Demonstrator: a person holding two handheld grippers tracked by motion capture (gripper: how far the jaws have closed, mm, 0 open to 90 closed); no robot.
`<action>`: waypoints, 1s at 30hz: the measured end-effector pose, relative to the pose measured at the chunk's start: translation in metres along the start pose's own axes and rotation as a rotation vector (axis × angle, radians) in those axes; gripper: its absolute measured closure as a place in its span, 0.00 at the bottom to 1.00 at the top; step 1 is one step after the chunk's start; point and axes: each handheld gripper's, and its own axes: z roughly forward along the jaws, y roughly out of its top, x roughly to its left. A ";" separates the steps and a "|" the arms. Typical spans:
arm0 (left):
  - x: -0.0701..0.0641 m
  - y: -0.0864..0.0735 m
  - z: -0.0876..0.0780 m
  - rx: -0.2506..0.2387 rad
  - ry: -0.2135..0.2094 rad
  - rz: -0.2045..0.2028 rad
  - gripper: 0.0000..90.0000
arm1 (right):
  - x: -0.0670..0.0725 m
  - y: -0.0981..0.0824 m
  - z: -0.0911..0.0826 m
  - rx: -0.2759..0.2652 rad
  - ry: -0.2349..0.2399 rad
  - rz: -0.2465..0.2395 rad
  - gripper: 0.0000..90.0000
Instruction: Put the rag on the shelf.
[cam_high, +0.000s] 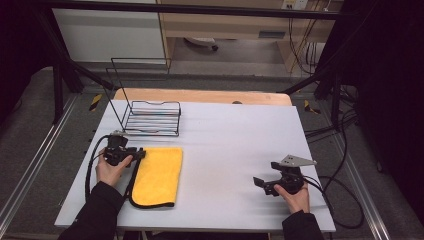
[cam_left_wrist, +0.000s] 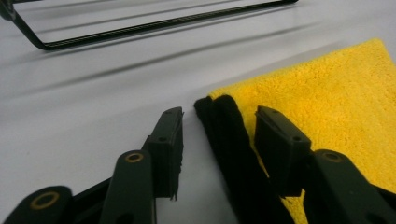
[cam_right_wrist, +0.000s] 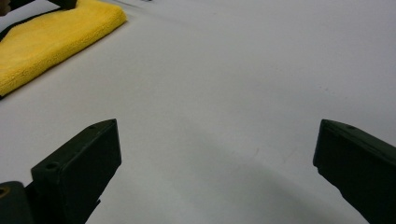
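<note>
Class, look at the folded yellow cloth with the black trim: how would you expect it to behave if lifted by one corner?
The yellow cloth looks like soft, fluffy pile, so it would probably droop and unfold rather than stay flat. It lies thin on the table, so it is likely light. The left gripper straddles its black edge; that thicker trim should give the pads decent grip.

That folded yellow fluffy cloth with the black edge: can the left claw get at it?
Probably yes. The left claw already straddles the black-trimmed corner of the folded yellow fluffy cloth, jaws apart and not yet pressing it, with nothing between.
</note>
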 end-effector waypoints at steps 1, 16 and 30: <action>0.000 0.000 0.000 0.000 -0.003 -0.001 0.58 | 0.000 0.000 0.000 0.000 0.000 0.000 0.02; -0.007 0.000 0.005 0.006 -0.001 0.003 0.71 | 0.003 0.004 0.006 0.007 0.011 0.000 0.02; -0.009 -0.002 0.004 -0.007 -0.009 0.034 0.86 | 0.035 0.038 0.039 -0.005 -0.015 0.000 0.01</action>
